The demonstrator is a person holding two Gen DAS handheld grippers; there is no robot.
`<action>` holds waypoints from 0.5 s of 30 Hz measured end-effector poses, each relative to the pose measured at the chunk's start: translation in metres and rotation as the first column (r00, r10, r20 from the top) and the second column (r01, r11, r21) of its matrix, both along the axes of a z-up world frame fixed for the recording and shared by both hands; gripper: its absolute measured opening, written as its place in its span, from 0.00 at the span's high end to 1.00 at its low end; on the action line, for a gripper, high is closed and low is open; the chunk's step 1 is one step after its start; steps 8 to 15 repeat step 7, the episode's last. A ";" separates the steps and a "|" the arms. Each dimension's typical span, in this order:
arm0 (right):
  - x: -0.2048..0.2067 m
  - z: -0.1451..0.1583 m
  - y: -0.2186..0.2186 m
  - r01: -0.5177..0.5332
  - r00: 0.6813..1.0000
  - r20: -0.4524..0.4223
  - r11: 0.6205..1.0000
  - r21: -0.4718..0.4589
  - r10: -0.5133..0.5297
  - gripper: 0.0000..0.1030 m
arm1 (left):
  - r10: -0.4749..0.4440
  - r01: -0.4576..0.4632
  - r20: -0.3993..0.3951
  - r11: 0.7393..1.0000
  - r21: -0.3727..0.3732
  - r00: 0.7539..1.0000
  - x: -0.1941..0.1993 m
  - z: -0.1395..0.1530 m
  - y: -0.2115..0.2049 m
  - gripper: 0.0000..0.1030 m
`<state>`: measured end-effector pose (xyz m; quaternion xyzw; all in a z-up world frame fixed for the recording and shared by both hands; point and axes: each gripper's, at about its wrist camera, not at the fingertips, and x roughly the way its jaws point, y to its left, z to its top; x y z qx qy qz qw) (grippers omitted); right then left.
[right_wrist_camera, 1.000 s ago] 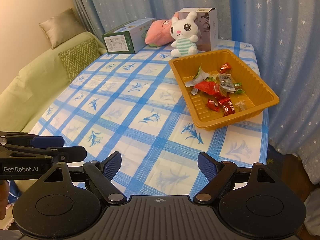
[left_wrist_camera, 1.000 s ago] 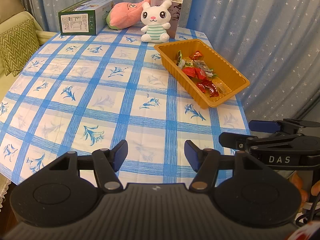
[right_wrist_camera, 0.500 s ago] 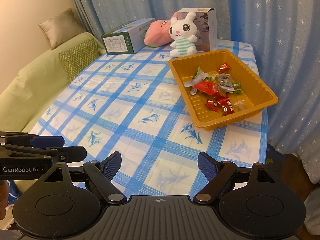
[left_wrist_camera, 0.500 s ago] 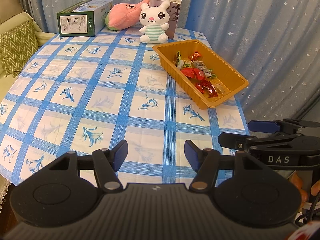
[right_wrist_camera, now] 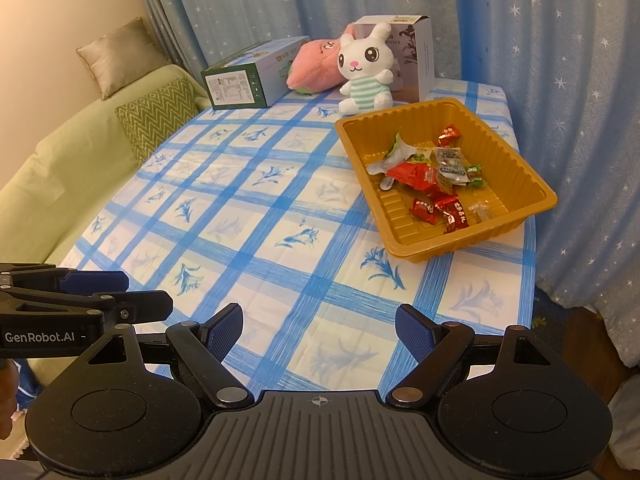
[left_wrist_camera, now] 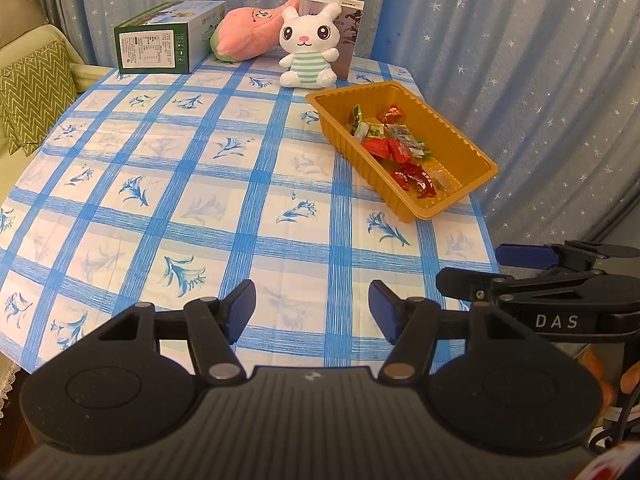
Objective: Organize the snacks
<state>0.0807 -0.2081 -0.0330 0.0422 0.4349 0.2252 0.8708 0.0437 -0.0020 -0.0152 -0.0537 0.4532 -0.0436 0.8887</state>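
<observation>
An orange plastic tray point(left_wrist_camera: 472, 148) point(right_wrist_camera: 516, 164) sits near the table's far right edge, holding several wrapped snacks point(left_wrist_camera: 400, 152) point(right_wrist_camera: 432, 184) in red, green and clear wrappers. My left gripper point(left_wrist_camera: 312, 308) hovers open over the near edge of the table, nothing between its blue pads. My right gripper point(right_wrist_camera: 319, 332) is likewise open and empty above the near edge. Each gripper shows in the other's view: the right gripper point(left_wrist_camera: 560, 280) at the side, and the left gripper point(right_wrist_camera: 80, 300) at the left edge.
The table point(left_wrist_camera: 200, 200) wears a blue-and-white checked cloth. At the back stand a green box point(left_wrist_camera: 168, 40), a pink plush point(left_wrist_camera: 248, 34), a white rabbit toy point(left_wrist_camera: 306, 54) and a grey carton point(left_wrist_camera: 344, 20). A green sofa with cushions point(right_wrist_camera: 156, 116) lies left; starry curtains point(right_wrist_camera: 580, 80) hang behind.
Only a slight shift of view in both cameras; the tray, the snacks and both grippers' jaws stay as they were.
</observation>
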 end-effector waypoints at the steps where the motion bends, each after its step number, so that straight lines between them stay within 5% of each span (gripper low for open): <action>1: 0.000 0.000 0.000 0.000 1.000 0.000 1.000 0.000 0.000 0.19 | 0.000 0.000 0.002 1.000 0.000 1.000 0.000 0.000 0.000 0.42; 15: 0.004 0.000 0.001 0.001 1.000 -0.003 1.000 0.000 -0.001 0.19 | 0.003 -0.003 -0.002 1.000 -0.001 1.000 0.009 0.004 -0.003 0.41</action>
